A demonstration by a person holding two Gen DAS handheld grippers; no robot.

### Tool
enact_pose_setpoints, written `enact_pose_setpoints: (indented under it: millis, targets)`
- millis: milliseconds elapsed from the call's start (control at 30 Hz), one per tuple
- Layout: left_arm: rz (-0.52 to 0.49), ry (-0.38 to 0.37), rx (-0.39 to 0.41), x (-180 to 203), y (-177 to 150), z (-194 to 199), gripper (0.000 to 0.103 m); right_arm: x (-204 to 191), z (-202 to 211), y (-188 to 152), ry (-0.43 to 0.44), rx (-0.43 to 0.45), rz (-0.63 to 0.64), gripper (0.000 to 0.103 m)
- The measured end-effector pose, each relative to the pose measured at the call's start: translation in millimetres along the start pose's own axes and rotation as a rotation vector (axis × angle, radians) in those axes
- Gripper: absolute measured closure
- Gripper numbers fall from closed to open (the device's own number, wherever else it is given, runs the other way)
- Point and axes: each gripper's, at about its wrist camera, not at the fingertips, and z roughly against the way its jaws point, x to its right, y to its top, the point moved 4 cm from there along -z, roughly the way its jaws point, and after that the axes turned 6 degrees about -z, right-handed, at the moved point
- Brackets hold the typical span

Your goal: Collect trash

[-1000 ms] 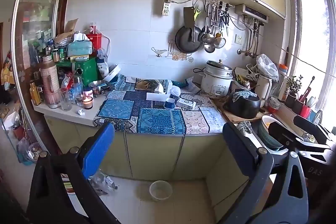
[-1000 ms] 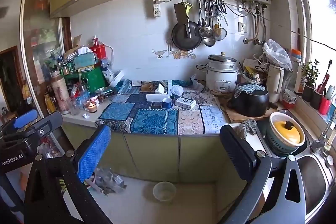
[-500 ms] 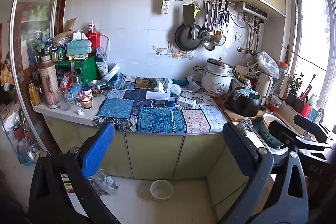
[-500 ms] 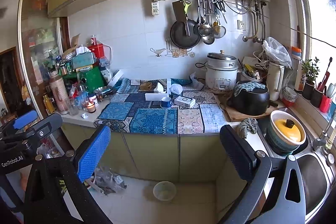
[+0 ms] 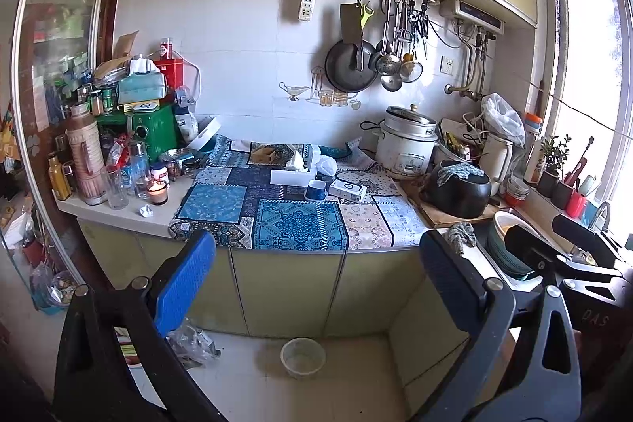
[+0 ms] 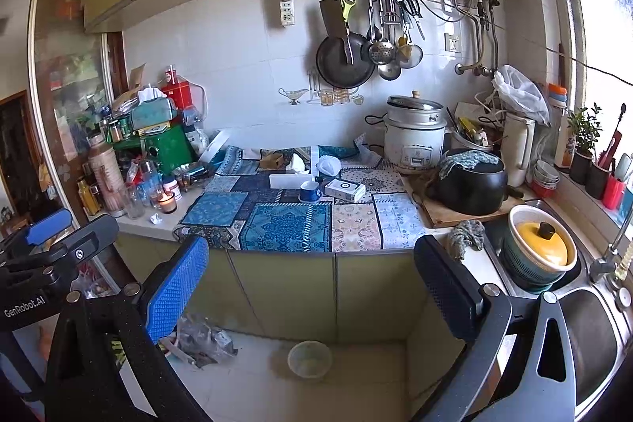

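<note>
A small crumpled paper ball (image 5: 146, 211) (image 6: 156, 219) lies on the bare counter beside a lit candle (image 5: 158, 190). A crumpled tissue (image 5: 294, 161) and a white wad (image 5: 326, 165) sit on the patterned blue cloth (image 5: 300, 224), near a blue cup (image 5: 316, 190) and a small white box (image 5: 348, 190). Crumpled plastic wrappers (image 5: 194, 343) (image 6: 203, 339) lie on the floor. My left gripper (image 5: 316, 283) is open and holds nothing, well short of the counter. My right gripper (image 6: 312, 287) is also open and holds nothing.
A plastic bowl (image 5: 303, 356) stands on the floor by the cabinets. Bottles and jars (image 5: 99, 161) crowd the counter's left end. At the right are a rice cooker (image 5: 409, 141), a black pot (image 5: 459, 190) and a sink with a yellow-lidded pot (image 6: 542, 248).
Both views have shifted only slightly. Both grippers stay open and nothing on the counter or floor has moved.
</note>
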Motion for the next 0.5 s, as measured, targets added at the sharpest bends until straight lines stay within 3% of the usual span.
enact_pose_setpoints:
  millis: [500]
  targets:
    - [-0.001,0.002,-0.002,-2.6,0.3,-4.3,0.000,0.9,-5.1,3.5,0.007,-0.002,0.000,0.000]
